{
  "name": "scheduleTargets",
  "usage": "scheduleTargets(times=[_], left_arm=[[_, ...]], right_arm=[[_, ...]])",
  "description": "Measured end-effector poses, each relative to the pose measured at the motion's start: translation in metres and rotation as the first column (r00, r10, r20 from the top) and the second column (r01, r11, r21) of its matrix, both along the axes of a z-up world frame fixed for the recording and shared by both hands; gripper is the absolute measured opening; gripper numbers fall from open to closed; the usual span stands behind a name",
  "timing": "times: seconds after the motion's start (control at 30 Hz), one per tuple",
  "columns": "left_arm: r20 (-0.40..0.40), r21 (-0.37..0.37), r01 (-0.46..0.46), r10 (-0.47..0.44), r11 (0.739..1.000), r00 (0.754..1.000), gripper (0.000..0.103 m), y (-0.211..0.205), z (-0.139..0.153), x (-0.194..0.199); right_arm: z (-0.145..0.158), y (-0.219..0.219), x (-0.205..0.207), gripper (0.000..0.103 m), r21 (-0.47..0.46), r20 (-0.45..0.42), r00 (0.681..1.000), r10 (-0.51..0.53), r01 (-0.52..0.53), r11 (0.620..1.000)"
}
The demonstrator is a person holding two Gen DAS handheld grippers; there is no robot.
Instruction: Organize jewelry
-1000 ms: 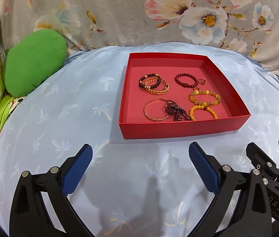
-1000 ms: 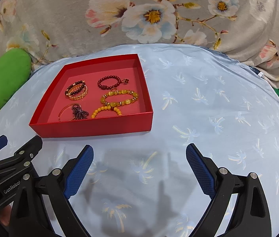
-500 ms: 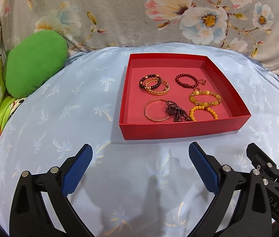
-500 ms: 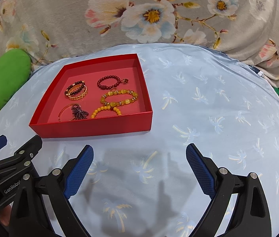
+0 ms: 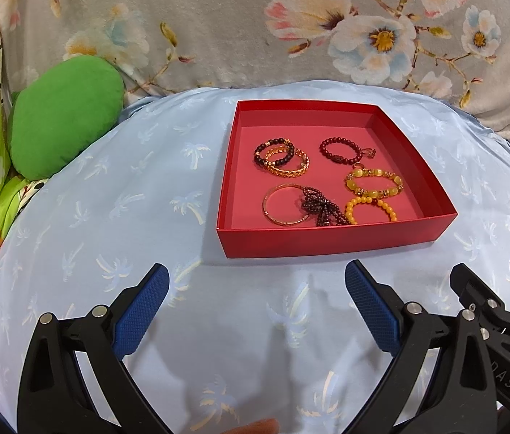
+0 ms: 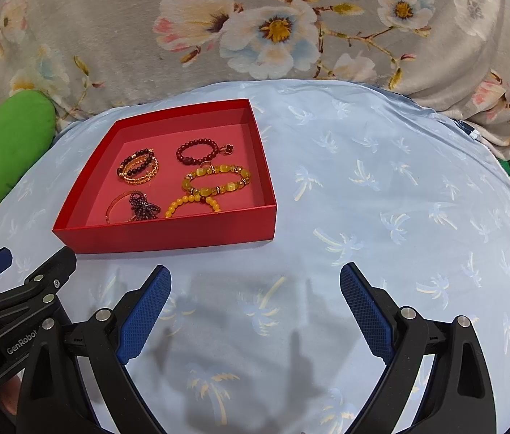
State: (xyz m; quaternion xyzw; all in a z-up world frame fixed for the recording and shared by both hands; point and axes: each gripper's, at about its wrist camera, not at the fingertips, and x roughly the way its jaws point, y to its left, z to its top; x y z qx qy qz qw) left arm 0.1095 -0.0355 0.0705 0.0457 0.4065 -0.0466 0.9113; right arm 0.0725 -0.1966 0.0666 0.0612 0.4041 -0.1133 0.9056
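Both grippers are hovering over the pale blue cloth [image 5: 117,195], jaws spread wide, holding nothing. The left gripper [image 5: 256,285] is sitting short of the red tray [image 5: 327,240], which is lying ahead of its jaws and slightly toward the right finger. From the right gripper [image 6: 255,285], the same tray [image 6: 168,233] is lying ahead and off to the left finger's side; bare cloth is showing straight ahead between the jaws.

Contents of the tray, all pieces resting on its floor:
- dark bead bracelet [image 5: 273,152] overlapping a gold chain bracelet [image 5: 289,166], far left
- dark red bead bracelet [image 5: 341,150] with a small charm, far right
- large yellow bead bracelet [image 5: 374,182], right
- small yellow bead bracelet [image 5: 370,209], near right
- thin gold bangle [image 5: 280,204] touching a bunched dark red bead strand [image 5: 321,209], near left

No jewelry is showing on the cloth outside the tray. Judgement: the gathering looks complete, or else unpacking has not started; the task sentence does not settle which. The overlapping pairs might need separating. A green cushion [image 5: 63,130] is lying far off the left finger's side.
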Motion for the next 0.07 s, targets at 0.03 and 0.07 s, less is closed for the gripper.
scheduleTargets(times=[0.03,0.07], left_arm=[[-0.002,0.000,0.001,-0.001,1.000,1.000,0.093,0.0001,-0.0001,0.0000],[-0.003,-0.001,0.001,-0.001,1.000,1.000,0.093,0.0000,0.0000,0.0003]], right_arm=[[0.0001,0.0000,0.0000,0.091,-0.001,0.000,1.000,0.000,0.000,1.000],[-0.0001,0.0002,-0.0001,0.091,-0.001,-0.001,1.000,0.000,0.000,1.000]])
